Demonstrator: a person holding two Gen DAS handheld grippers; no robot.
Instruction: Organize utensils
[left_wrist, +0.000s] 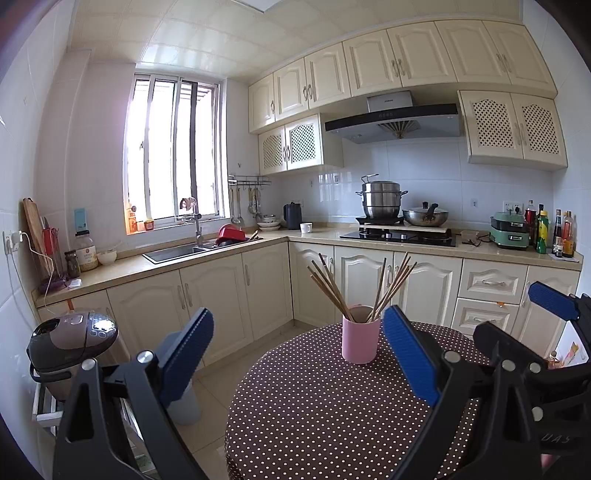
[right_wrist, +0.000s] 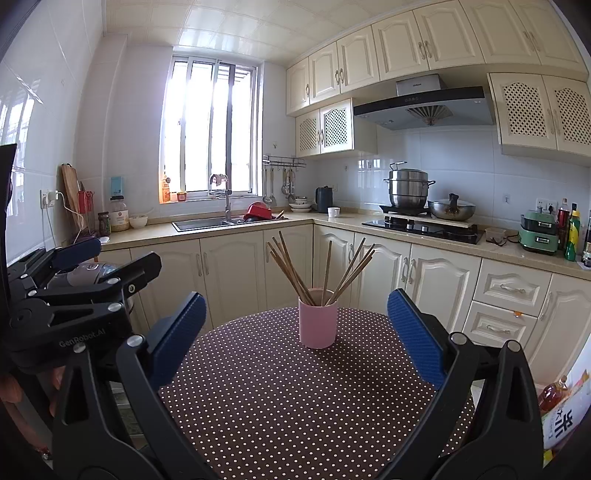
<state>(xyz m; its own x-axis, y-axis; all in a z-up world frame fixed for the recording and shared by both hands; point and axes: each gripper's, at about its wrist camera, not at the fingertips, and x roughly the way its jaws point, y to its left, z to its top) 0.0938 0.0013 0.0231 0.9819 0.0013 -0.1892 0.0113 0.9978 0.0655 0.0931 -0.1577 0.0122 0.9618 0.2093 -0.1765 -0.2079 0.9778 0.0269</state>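
Both grippers, left and right, spread wide, gripping nothing. Brown chopsticks fan from pink cup, frame centre, on polka-dot table; cream kitchen cabinets behind.

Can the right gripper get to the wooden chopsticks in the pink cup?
Probably yes. The right gripper is open, facing the wooden chopsticks in the pink cup, with only bare dotted tablecloth between.

home kitchen: sink, stove, cabinets.
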